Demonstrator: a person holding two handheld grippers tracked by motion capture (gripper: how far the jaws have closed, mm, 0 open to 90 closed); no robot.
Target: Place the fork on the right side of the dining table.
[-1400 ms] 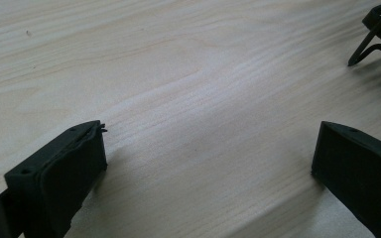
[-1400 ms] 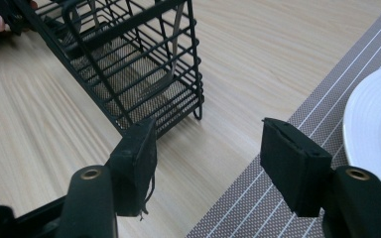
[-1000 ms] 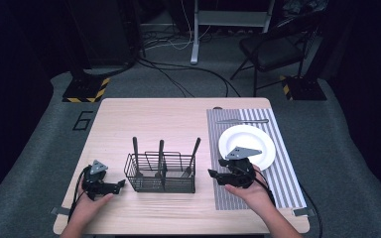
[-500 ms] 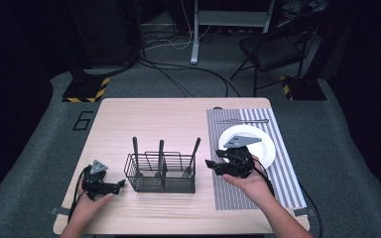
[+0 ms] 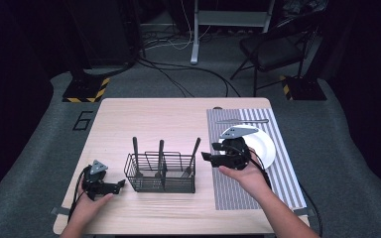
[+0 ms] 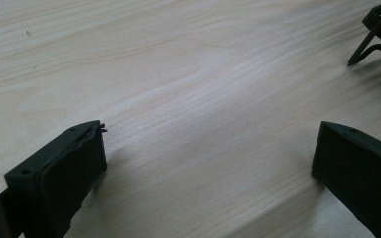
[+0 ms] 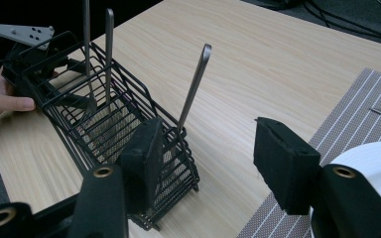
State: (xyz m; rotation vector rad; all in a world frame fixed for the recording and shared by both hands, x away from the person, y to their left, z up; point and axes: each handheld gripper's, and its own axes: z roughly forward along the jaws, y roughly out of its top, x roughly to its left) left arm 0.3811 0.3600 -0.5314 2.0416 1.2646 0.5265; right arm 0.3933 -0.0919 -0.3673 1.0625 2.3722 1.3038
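Three utensils upright in caddy [image 5: 161,172]; R gripper [image 7: 206,148] half open, empty, aimed at nearest handle [image 7: 194,85], prob. to pull. L gripper [image 6: 208,163] wide open, empty, resting on table [image 6: 178,64].

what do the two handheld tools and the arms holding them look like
Both tools are black, each topped by a grey three-cornered plate with small holes. The left tool and right tool each end in two blocky black jaws with matte pads. Black cables trail back along the forearms, which are bare, with no sleeves visible.
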